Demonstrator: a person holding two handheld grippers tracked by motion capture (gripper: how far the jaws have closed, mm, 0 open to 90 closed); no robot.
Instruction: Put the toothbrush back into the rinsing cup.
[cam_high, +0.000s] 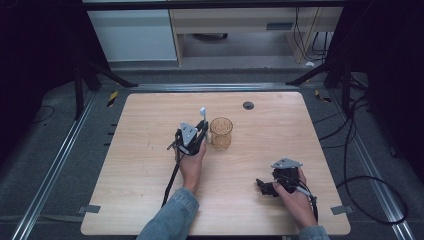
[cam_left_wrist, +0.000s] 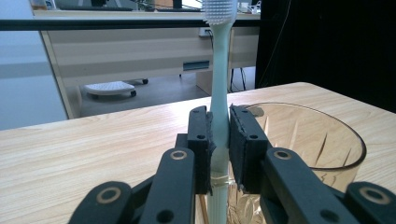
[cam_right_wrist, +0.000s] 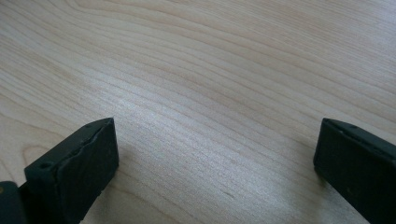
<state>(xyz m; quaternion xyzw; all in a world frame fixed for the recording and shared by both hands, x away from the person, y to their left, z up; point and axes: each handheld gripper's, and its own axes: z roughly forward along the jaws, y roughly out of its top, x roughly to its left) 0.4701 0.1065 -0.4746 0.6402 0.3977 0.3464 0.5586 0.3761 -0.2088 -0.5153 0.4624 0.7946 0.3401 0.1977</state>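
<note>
A pale green toothbrush (cam_left_wrist: 219, 88) stands upright, bristles at the top, clamped by its handle between the two black jaws of my left gripper (cam_left_wrist: 220, 140). From above, that left gripper (cam_high: 200, 127) sits at the table's middle, just left of an amber patterned glass cup (cam_high: 221, 133). The toothbrush (cam_high: 203, 112) rises above the gripper. In the left gripper view the cup (cam_left_wrist: 322, 149) is right behind and to the right of the jaws. My right gripper (cam_high: 263, 187) rests low near the table's front right, jaws wide apart over bare wood (cam_right_wrist: 215, 154).
The light wooden table (cam_high: 150, 170) has a dark round grommet (cam_high: 248, 105) near its far edge. Black cables (cam_high: 360, 185) trail off the right side. Beyond the table stand dark stand legs and pale furniture.
</note>
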